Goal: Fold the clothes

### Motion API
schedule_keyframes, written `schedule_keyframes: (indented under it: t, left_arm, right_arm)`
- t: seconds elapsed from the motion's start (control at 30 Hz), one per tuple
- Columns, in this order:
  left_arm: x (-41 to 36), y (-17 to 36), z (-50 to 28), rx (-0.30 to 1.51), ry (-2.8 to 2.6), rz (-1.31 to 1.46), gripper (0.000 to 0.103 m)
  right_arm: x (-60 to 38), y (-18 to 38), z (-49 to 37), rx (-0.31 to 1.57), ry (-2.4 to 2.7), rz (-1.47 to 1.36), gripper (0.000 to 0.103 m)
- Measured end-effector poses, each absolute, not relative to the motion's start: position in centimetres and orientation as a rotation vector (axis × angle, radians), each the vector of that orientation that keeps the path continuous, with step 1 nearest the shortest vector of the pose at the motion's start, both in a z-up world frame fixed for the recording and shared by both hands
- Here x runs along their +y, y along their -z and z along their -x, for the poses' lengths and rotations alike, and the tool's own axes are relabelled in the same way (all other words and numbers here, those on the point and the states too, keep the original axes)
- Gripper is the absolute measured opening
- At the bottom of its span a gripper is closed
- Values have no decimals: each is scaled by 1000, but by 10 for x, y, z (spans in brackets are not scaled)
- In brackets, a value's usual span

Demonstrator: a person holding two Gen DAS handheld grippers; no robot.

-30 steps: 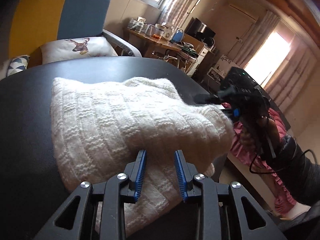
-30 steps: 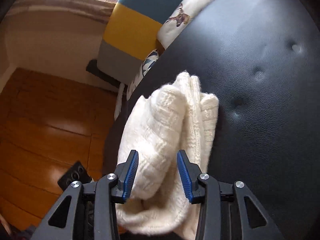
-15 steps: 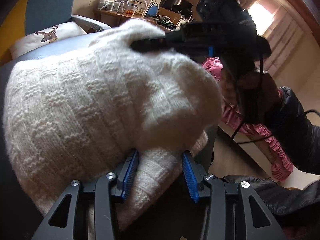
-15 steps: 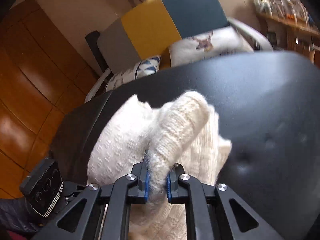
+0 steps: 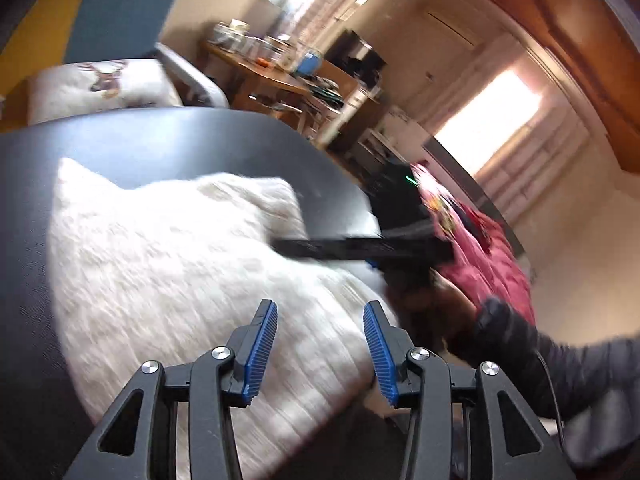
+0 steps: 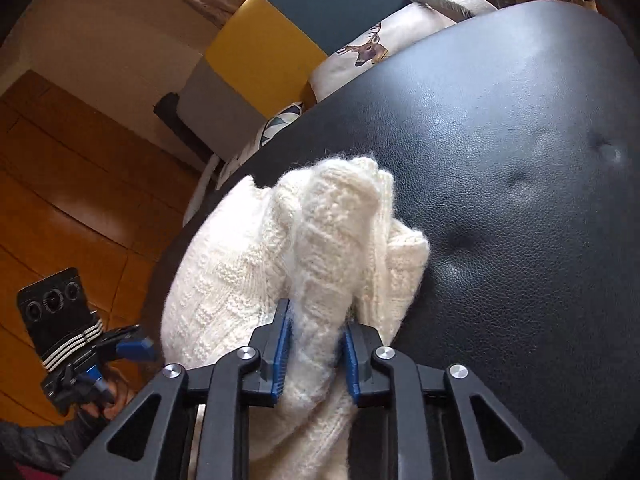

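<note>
While a cream knitted sweater (image 6: pixel 256 280) lies bunched near the edge of a black padded leather surface (image 6: pixel 520 160), the right hand-held gripper (image 6: pixel 314 354) has its blue-padded jaws pressed against either side of a thick ridge of the knit, holding it between them. That ridge stands just above the rest of the sweater, which is doubled over on itself in several layers, its far end lumpy rather than flat. On the other side of the sweater, the left hand-held gripper (image 5: pixel 320 348) hovers over the garment's near part with its jaws spread wide and nothing between them; motion blur in the left wrist view makes it hard to say whether its pads brush the wool. Seen from there, the sweater (image 5: pixel 180 272) forms a compact, roughly rectangular bundle, with the right hand-held gripper (image 5: pixel 288 247) reaching across its far side. Beyond the sweater stands a yellow, teal and grey chair (image 6: pixel 280 40) with a deer-print cushion (image 6: pixel 372 52).

As a judgement, the folding looks well advanced: the sweater is already gathered into a layered packet rather than spread out. What appears left is laying the pinched fold down, squaring the uneven end and smoothing the top. Whether another fold is intended cannot be told from this scene.
</note>
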State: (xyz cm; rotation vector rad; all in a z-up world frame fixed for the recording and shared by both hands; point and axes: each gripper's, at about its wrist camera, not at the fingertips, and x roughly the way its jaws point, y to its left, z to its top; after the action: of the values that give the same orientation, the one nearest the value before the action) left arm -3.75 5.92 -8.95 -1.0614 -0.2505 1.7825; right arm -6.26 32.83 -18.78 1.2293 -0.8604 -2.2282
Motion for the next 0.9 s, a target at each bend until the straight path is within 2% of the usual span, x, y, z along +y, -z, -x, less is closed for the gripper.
schedule_keyframes:
  t: [0.1, 0.3, 0.47, 0.57, 0.63, 0.67, 0.7, 0.8, 0.83, 0.9]
  left_arm:
    - [60, 89, 53, -247, -1857, 1071, 46]
    - [60, 99, 68, -265, -1893, 1096, 47]
    - [70, 98, 70, -190, -1901, 1091, 49]
    - [87, 100, 67, -107, -1872, 1093, 49]
    - [98, 109, 62, -38, -1855, 1093, 50]
    - [103, 115, 58, -6, -1848, 1084, 50]
    - [108, 121, 54, 26, -1842, 1075, 50]
    - [119, 127, 37, 141, -1925, 980, 54]
    - [120, 126, 36, 135, -1918, 982, 59]
    - [120, 122, 38, 110, -1900, 1005, 62]
  right_arm:
    - [338, 175, 43, -900, 2154, -1188, 33]
    - [315, 166, -9, -801, 1936, -1215, 42]
    - [289, 165, -36, -733, 1892, -1217, 43]
    - [265, 177, -53, -590, 1799, -1297, 45]
    - [258, 196, -61, -552, 1750, -1365, 32]
    - [262, 206, -62, -597, 1746, -1379, 16]
    - [270, 215, -63, -667, 1742, -1372, 6]
    - [287, 227, -72, -820, 1724, -1307, 6]
    - [290, 226, -75, -837, 1729, -1299, 6]
    - [296, 216, -81, -846, 1758, -1309, 15]
